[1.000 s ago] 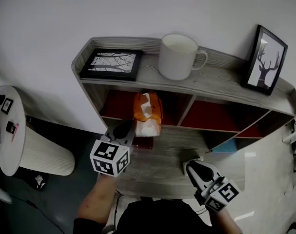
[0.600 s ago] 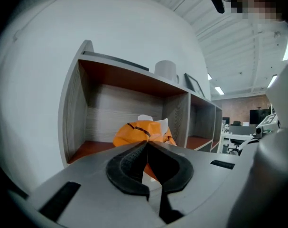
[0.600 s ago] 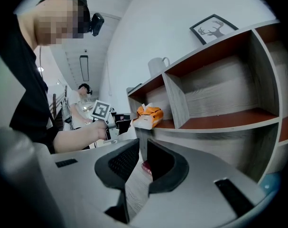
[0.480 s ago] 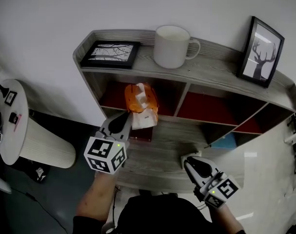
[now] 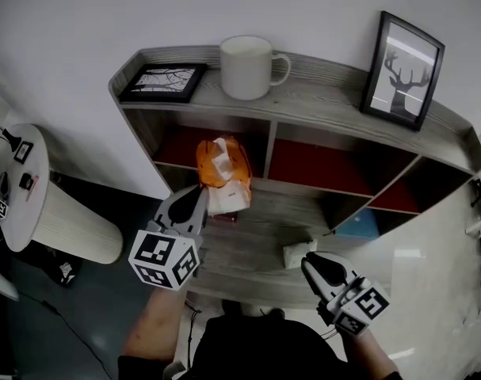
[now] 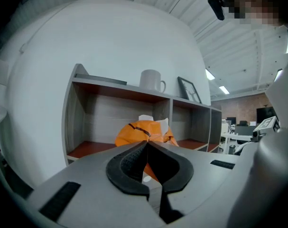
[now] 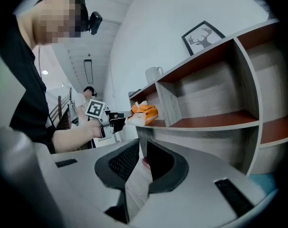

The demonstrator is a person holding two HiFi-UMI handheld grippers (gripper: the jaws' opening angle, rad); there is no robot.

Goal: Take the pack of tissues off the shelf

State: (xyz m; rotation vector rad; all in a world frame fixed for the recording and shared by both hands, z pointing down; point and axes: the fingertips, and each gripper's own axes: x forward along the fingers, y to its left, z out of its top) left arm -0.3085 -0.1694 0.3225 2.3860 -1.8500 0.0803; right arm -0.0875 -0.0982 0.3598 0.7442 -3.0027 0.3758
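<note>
Mug between flat frame, upright deer picture.

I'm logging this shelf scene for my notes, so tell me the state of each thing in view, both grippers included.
pack of tissues: pinched at one edge, at the front of the left compartment of the shelf.
left gripper: shut on the pack.
right gripper: shut, away from the pack.
mug: upright on the shelf's top.
black frame: lying flat.
deer picture: standing upright.
</note>
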